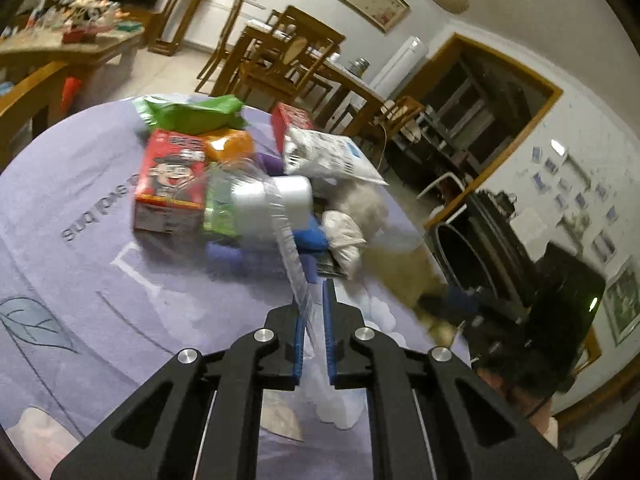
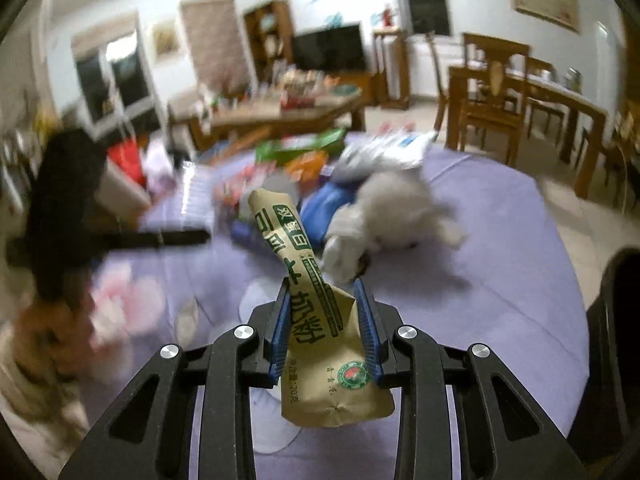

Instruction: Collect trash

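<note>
Trash collecting is only beginning: the left gripper [image 1: 314, 300] is pinching a clear plastic wrapper [image 1: 294, 256] with jaws nearly shut, the right gripper [image 2: 322, 312] is clamping a tan paper packet [image 2: 320, 320], while most litter [image 1: 240, 184] is lying on the lilac-clothed worktop [image 1: 100, 280].

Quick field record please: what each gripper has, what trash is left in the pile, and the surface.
left gripper: jaws shut on a clear crinkly plastic wrapper
right gripper: jaws shut on a tan paper sachet with green print
pile: red printed carton, green plastic pouch, white crumpled tissue
surface: lilac printed tablecloth
</note>
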`<state>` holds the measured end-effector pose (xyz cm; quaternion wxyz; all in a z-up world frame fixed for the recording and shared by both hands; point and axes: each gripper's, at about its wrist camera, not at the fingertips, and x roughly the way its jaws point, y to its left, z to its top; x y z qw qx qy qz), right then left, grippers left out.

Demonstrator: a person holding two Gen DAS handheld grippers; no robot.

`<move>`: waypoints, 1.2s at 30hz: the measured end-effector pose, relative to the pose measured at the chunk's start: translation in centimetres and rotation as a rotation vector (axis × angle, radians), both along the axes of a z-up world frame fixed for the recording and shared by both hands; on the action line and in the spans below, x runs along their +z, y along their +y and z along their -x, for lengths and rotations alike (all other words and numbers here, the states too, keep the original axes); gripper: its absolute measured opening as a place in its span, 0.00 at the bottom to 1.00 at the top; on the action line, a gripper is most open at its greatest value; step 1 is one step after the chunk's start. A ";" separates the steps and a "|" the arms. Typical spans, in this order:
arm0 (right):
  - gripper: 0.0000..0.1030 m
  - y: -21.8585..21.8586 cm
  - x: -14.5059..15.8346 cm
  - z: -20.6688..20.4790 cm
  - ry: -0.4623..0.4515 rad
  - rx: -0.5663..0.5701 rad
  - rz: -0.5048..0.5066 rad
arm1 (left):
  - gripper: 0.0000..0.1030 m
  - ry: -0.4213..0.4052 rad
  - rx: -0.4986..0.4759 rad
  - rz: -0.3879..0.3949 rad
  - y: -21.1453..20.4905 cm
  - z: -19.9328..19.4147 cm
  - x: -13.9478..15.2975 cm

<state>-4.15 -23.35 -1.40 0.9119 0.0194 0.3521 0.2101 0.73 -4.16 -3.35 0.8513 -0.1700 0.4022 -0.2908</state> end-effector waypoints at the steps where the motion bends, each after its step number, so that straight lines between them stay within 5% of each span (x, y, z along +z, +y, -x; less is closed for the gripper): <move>1: 0.30 -1.2 0.5 0.4 -0.020 -0.031 -0.040 | 0.09 -0.017 -0.014 -0.023 -1.0 0.3 0.4; 12: 0.30 -13.1 3.7 4.7 -0.215 -0.358 -0.283 | 0.09 -0.129 -0.191 -0.081 -10.7 1.3 4.0; 22: 0.30 -23.2 3.8 8.0 -0.288 -0.584 -0.322 | 0.09 -0.345 -0.416 -0.170 -24.0 3.8 7.5; 28: 0.30 -27.3 2.3 9.2 -0.288 -0.658 -0.330 | 0.09 -0.314 -0.477 -0.189 -28.3 1.9 6.1; 33: 0.30 -28.0 1.4 9.5 -0.283 -0.661 -0.297 | 0.13 -0.239 -0.460 -0.259 -24.5 1.4 5.2; 35: 0.30 -27.6 1.0 8.9 -0.278 -0.653 -0.300 | 0.30 -0.179 -0.434 -0.296 -21.8 1.7 4.1; 36: 0.30 -27.3 0.7 8.6 -0.274 -0.643 -0.303 | 0.63 -0.135 -0.409 -0.314 -20.2 1.9 3.2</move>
